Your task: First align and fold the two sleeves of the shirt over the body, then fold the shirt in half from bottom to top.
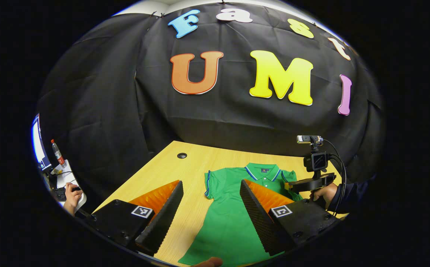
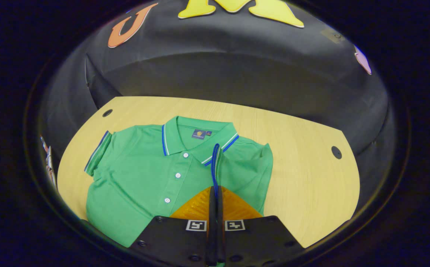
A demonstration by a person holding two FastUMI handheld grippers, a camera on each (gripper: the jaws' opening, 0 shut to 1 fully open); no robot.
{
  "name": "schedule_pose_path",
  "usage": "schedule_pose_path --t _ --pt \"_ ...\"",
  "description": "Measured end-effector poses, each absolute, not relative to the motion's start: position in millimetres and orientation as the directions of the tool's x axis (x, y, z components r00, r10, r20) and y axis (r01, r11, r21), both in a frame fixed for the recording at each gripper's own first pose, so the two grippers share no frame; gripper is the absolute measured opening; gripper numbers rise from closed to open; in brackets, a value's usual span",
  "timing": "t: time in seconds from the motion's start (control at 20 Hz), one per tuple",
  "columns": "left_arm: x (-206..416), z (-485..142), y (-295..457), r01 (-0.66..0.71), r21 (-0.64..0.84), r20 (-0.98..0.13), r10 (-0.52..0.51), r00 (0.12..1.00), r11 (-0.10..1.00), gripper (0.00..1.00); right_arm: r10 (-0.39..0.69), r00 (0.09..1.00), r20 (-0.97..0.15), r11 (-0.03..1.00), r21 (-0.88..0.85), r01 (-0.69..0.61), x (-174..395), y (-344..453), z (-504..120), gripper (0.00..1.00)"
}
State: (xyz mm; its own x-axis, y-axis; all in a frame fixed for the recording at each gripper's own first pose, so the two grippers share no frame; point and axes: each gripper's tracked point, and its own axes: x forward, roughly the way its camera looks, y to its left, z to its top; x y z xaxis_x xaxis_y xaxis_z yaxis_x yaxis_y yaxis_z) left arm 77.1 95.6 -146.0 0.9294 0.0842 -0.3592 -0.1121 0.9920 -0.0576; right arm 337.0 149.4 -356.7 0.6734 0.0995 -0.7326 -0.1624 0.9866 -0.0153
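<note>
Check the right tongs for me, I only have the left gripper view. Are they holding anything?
Observer: Yes. In the right gripper view, the right tongs are shut on one sleeve's striped cuff.
Operator: Where does that cuff sit?
Observer: Over the shirt body, with its end beside the collar.
Operator: What's on the table past that side?
Observer: A round hole in the table, well apart from the shirt.

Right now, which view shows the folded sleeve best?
The right gripper view: the sleeve lies folded over the shirt, its trimmed edge pinched in the right gripper. In the left gripper view that gripper hides most of it.
</note>
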Motion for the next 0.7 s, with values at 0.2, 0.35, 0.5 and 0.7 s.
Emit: schedule_pose_path --t 0.2,0.35,0.5,0.7 --pt "77.7 -142.7 100.4 -0.112 -0.042 -0.331 0.092 0.939 0.993 1.0 0.104 0.662 -0.742 0.987 -0.005 -0.16 331.1 156.8 -359.0 0.07" --pt "72.3 -147.7 98.5 -0.105 -0.041 -0.344 0.085 0.935 0.994 1.0 0.126 0.659 -0.742 0.988 0.032 -0.153 321.2 157.7 -350.5 0.25" --pt "69.7 -146.5 97.0 -0.089 -0.026 -0.337 0.075 0.939 0.996 1.0 0.148 0.677 -0.721 0.988 0.076 -0.135 306.8 153.5 -326.7 0.2" --pt "71.9 -149.1 93.8 -0.066 -0.042 -0.336 0.048 0.941 0.997 0.99 0.177 0.727 -0.663 0.984 0.118 -0.131 274.4 141.4 -278.7 0.7"
